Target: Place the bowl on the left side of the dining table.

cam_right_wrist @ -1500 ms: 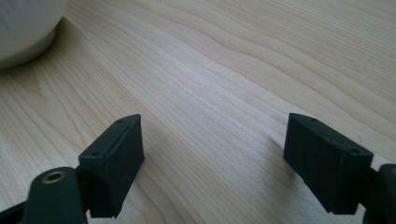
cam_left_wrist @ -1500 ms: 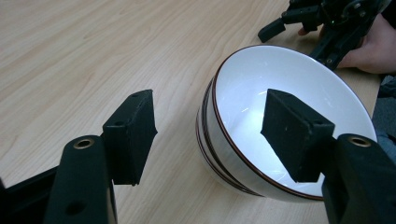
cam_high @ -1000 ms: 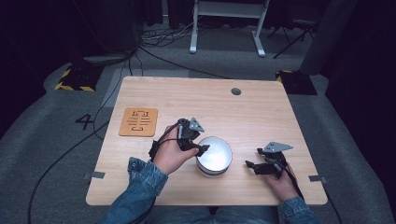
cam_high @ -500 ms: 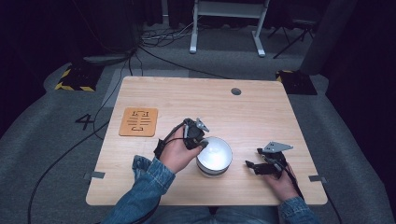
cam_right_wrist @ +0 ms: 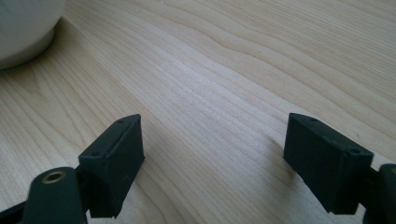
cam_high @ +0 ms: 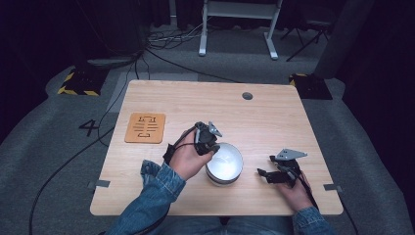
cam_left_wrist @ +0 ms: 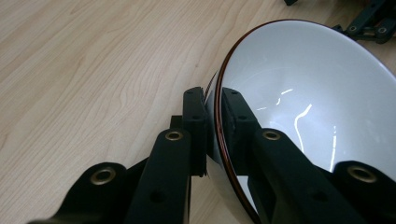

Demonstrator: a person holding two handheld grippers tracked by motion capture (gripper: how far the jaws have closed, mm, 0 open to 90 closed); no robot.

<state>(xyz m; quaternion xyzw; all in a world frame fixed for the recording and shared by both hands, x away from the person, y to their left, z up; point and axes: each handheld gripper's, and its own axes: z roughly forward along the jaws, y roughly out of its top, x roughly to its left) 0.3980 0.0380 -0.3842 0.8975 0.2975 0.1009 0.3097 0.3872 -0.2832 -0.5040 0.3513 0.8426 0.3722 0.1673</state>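
Observation:
A white bowl (cam_high: pixel 226 161) with a thin dark rim stands near the front middle of the wooden table (cam_high: pixel 274 117). My left gripper (cam_high: pixel 209 147) is at its left edge, shut on the rim. In the left gripper view one jaw sits outside the wall and one inside the bowl (cam_left_wrist: pixel 308 98), pinching my left gripper (cam_left_wrist: pixel 212 119) onto the rim. My right gripper (cam_high: pixel 264 175) rests low over the table to the right of the bowl, open. In the right gripper view my right gripper (cam_right_wrist: pixel 212 158) has bare wood between its jaws, and the bowl's base (cam_right_wrist: pixel 23 28) shows at the top left.
An orange mat (cam_high: pixel 145 128) with a cut pattern lies on the table's left side. A round cable hole (cam_high: pixel 247 96) sits near the far edge. Cables and a stand's legs are on the floor beyond the table.
My left gripper moved right and down onto the bowl's left rim and closed on it. The right gripper has stayed where it was, open.

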